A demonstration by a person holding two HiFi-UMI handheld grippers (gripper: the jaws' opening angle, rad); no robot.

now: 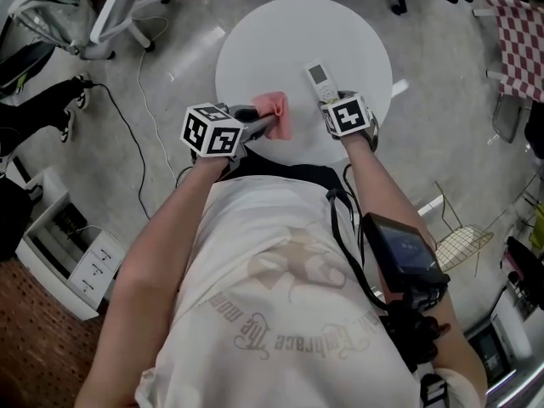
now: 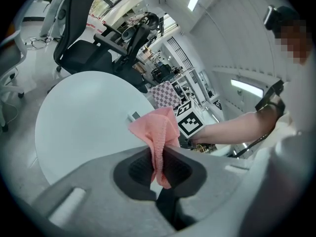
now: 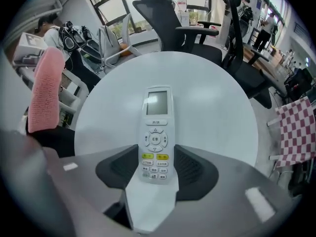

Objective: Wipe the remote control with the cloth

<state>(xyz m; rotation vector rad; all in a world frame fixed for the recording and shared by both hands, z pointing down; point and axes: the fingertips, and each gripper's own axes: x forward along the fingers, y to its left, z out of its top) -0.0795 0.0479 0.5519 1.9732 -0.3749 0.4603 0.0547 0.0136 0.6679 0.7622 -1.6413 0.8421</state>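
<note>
Plainly, the left gripper's [image 2: 159,166] jaws are clenched on the pink cloth [image 2: 157,127], which bunches up out of them above the near edge of the round white surface [image 1: 255,41]. The right gripper's [image 3: 158,171] jaws stand wide on the button end of the remote control [image 3: 157,132], with a pad against each long side as far as I can see. It lies face up, near the near-right edge, with its screen end toward the middle. Cloth and remote control are close but apart. I'd say this is the bracing step, with wiping not yet begun. Next, the cloth should come across and draw along the buttons without knocking the remote control loose.
</note>
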